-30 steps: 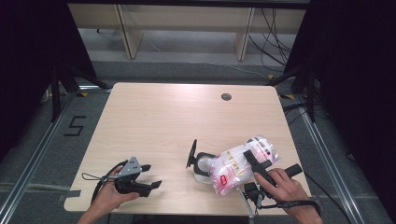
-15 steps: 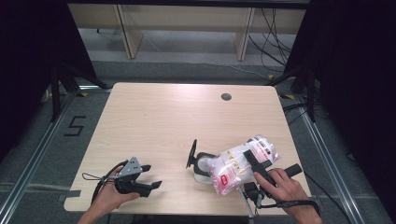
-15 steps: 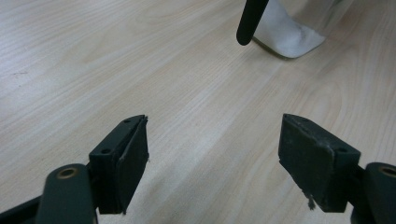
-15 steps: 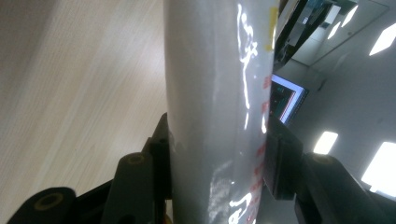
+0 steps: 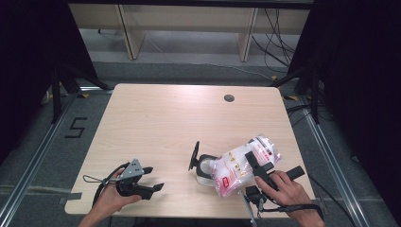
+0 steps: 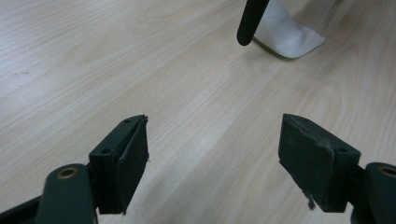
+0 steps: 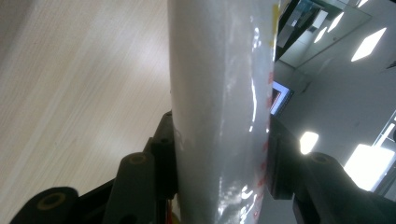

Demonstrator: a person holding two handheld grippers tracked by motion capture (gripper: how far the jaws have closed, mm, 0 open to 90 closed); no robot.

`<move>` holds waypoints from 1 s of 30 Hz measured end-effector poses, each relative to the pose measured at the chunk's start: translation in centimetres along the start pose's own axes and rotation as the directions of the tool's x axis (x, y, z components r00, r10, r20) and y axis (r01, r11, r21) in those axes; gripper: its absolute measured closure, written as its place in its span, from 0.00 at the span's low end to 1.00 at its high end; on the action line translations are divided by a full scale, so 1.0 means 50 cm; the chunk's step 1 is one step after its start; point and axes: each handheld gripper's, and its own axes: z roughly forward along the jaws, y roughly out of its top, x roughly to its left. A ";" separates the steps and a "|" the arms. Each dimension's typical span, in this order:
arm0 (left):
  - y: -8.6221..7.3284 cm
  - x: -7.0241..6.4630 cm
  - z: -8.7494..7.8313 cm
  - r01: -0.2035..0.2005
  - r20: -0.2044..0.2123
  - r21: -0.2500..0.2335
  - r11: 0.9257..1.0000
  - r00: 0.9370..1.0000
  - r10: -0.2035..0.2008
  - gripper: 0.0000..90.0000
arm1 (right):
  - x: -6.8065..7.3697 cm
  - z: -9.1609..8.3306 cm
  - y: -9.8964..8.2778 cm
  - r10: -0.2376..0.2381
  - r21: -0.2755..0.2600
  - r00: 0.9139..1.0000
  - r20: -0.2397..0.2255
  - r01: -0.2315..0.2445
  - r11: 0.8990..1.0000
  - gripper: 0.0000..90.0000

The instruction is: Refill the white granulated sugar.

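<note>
A light wooden tabletop (image 5: 156, 127) carried few things: a small dark round hole (image 5: 229, 98) near its far edge, and toward the near right a white cup-like object (image 5: 204, 169) with a black paddle-shaped part (image 5: 194, 155) standing up at its left side. A clear plastic bag (image 5: 241, 163) with red print and white contents lay tilted just beside that object, its lower end overlapping it in the high view, so the object's right side was hidden. In the left gripper view the black part (image 6: 250, 21) and a white edge (image 6: 289, 35) sat ahead, with bare wood between them and the jaws.

The right hand-held gripper (image 5: 257, 163) was clamped on the bag, its jaws pressed against both sides of the bag (image 7: 219, 116) in the right gripper view. The right hand (image 5: 283, 189) came in from the near right corner, the gripper pointing away and to the left.

The left hand-held gripper (image 5: 153, 178) had its jaws wide apart with nothing between them, low over the near left of the tabletop. The left hand (image 5: 111, 196) held it pointing right toward the white object, well apart from it
</note>
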 end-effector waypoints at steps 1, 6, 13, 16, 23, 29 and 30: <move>0.000 0.001 -0.001 -0.007 -0.001 0.006 1.000 1.000 0.007 0.27 | 0.000 0.000 0.000 -0.001 -0.002 1.000 -0.001 0.001 1.000 0.63; 0.000 0.000 0.000 0.000 0.000 0.000 1.000 1.000 0.000 0.27 | 0.000 0.001 0.000 -0.001 -0.006 1.000 -0.003 0.001 1.000 0.63; 0.000 0.000 0.000 -0.003 0.000 0.002 1.000 1.000 0.003 0.27 | -0.002 0.002 0.000 -0.005 -0.012 1.000 -0.004 0.005 1.000 0.63; 0.001 0.000 -0.001 0.000 0.003 0.004 1.000 1.000 0.000 0.27 | -0.001 0.001 -0.001 0.002 -0.009 1.000 -0.007 -0.002 1.000 0.63; 0.000 0.000 -0.001 -0.002 0.000 0.001 1.000 1.000 0.002 0.27 | -0.001 0.002 -0.002 0.000 -0.012 1.000 -0.012 0.000 1.000 0.64; 0.000 0.002 -0.002 -0.009 0.000 0.008 1.000 1.000 0.009 0.27 | 0.000 0.002 -0.002 0.008 -0.013 1.000 -0.010 -0.008 1.000 0.65; 0.000 0.002 -0.002 -0.009 0.000 0.009 1.000 1.000 0.009 0.27 | 0.000 0.002 -0.002 0.011 -0.012 1.000 -0.011 -0.012 1.000 0.65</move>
